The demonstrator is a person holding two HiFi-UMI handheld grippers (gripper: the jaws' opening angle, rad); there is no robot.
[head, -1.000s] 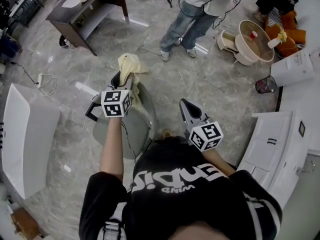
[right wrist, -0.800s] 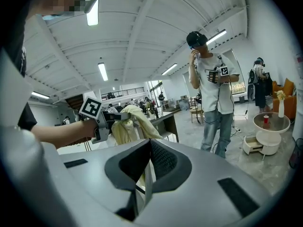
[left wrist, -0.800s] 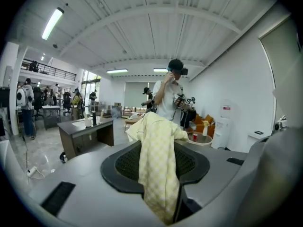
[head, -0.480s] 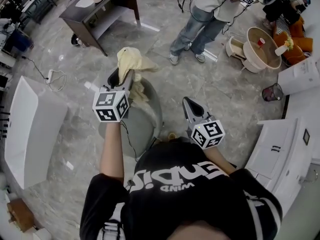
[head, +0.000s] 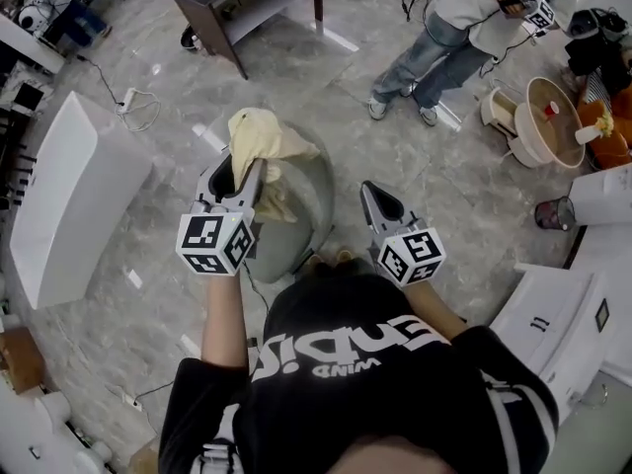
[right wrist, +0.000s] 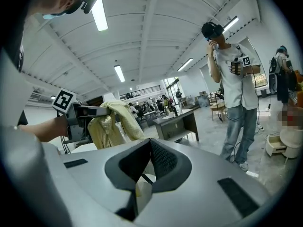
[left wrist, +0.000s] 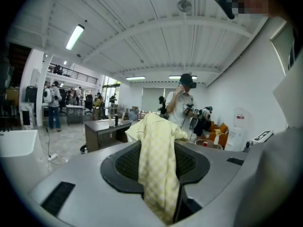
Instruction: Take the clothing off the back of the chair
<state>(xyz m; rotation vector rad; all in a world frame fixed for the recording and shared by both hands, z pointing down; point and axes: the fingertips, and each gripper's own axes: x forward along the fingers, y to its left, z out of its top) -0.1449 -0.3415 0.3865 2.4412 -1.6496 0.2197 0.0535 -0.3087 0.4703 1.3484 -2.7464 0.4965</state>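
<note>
A pale yellow checked garment [head: 259, 141] is bunched between the jaws of my left gripper [head: 237, 171], which is shut on it and holds it up over the grey chair [head: 301, 230]. One end of the cloth still trails down toward the chair back. The left gripper view has the cloth [left wrist: 158, 174] draped through that gripper [left wrist: 158, 141]. My right gripper [head: 380, 205] hangs to the right of the chair, shut and holding nothing. The right gripper view looks past its own closed tips [right wrist: 150, 143] at the garment [right wrist: 113, 122] off to the left.
A person in jeans [head: 425, 47] stands beyond the chair. A dark desk [head: 247, 8] is at the far left, a white cabinet [head: 69, 196] at the left, a round beige table [head: 553, 117] and a bin [head: 555, 212] at the right, and a white counter [head: 563, 324] at the near right.
My left gripper has risen and drawn toward me with the garment, pulling more of the cloth up off the chair. The right gripper has barely shifted.
</note>
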